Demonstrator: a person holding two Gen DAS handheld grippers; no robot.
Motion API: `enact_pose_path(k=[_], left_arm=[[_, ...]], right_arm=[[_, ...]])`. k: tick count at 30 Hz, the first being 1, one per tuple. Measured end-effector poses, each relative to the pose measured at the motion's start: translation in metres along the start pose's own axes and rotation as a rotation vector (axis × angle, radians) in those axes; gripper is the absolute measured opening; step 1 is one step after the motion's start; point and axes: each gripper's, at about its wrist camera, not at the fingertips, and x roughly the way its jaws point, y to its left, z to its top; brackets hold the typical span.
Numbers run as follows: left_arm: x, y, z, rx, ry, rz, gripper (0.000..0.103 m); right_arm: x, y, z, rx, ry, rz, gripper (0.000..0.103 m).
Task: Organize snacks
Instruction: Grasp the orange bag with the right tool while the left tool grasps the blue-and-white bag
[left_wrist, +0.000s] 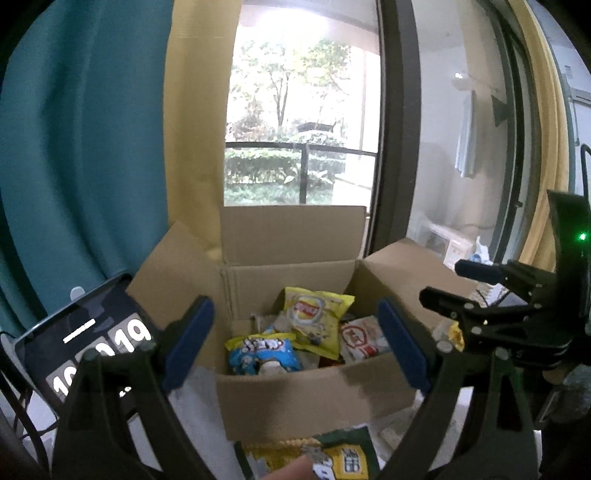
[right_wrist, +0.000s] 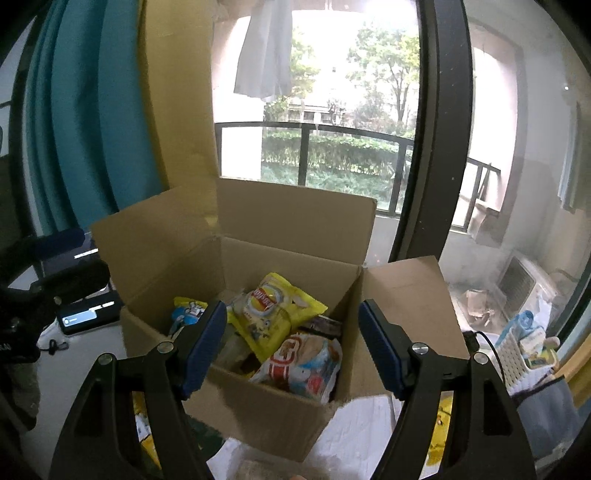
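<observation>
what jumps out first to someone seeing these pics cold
An open brown cardboard box sits in the middle before a bright balcony window, with a yellow crisp bag lying on top of the snacks inside. Beside it lie a blue and white snack bag at the left and a red and white packet at the right. Both blue-padded grippers, left gripper and right gripper, hang open and empty before the box.

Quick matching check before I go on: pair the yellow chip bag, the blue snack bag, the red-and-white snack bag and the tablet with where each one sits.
Things:
1 yellow chip bag
2 blue snack bag
3 red-and-white snack bag
4 tablet

Places:
A outside the cardboard box, to its left
B on top, middle of the box
C box's near right corner
D box's near left corner

Pairs: 1-B, 2-D, 3-C, 4-A
</observation>
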Motion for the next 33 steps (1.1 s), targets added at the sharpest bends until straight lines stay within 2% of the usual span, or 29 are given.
enact_pose_path(k=[19,33], left_arm=[[-0.077,-0.013,-0.039,-0.018,0.002,-0.043,0.091],[-0.108,-0.019,-0.090,-0.042,0.092,-0.065,0.091]], right_arm=[[-0.079,0.014,-0.042,0.026,0.015,-0.034,0.077],[-0.114,0.017,-0.090,0.076,0.067,-0.048,0.077]])
